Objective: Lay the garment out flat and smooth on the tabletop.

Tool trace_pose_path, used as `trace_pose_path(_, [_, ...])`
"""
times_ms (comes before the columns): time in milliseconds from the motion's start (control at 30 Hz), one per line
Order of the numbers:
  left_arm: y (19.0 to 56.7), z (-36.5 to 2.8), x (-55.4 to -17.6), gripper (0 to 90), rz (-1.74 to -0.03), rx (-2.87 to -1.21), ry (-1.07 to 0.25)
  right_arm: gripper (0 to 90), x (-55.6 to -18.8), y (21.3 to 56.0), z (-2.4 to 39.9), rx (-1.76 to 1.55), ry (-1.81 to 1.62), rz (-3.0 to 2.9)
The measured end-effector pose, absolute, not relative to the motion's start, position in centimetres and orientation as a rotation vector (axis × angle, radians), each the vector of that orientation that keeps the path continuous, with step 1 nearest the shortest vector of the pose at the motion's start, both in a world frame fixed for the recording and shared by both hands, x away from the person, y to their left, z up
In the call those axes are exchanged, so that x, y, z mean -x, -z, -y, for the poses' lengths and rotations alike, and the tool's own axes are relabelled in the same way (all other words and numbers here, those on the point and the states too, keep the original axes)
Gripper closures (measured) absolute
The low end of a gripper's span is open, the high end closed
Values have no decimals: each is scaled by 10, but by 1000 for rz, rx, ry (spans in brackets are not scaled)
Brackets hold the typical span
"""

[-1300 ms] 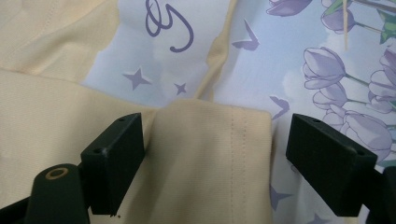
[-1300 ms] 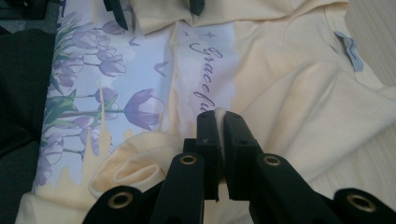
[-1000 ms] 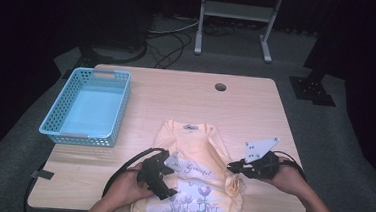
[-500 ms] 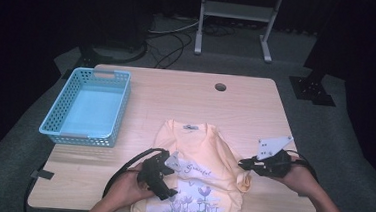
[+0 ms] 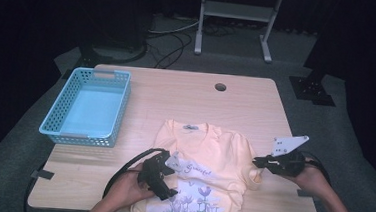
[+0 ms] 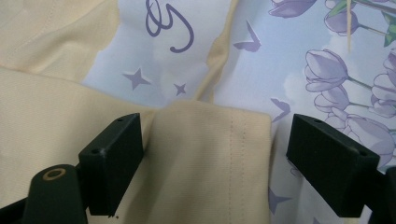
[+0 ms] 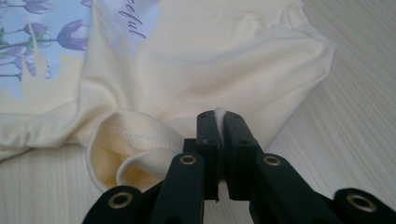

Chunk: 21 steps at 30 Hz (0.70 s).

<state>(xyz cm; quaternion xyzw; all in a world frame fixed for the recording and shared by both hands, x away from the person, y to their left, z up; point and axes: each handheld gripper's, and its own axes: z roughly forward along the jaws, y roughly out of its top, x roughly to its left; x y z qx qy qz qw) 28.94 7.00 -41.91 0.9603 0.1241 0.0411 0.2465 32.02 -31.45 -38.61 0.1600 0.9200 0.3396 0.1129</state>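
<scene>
The pale yellow T-shirt [image 5: 212, 158] lies on the wooden table [image 5: 176, 100], its printed purple tulips toward the person. The step in hand looks like spreading or folding it. The right gripper [image 7: 218, 122] is clamped on a pinch of soft knit by the ribbed sleeve cuff [image 7: 126, 140]. The left gripper [image 6: 205, 158] rests with its jaws wide apart over a stitched fold, apparently not pinching it. Next, the right sleeve needs drawing sideways, gently. A blue mesh basket [image 5: 88, 106] stands well apart.
</scene>
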Motion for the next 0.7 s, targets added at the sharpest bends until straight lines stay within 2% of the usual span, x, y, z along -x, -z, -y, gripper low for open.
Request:
trace_pose_path(300, [419,-69,-290,178,-340,-2628,-110,840,-326,402,333,-581,-996,-2695])
trace_pose_path(433, [419,-69,-289,178,-340,-2626,-111,727,-327,405,336,-603,-1002,-2697])
trace_pose_path(700, [419,-69,-289,177,-333,-2621,-111,633,-315,388,329,-564,-1023,-2680])
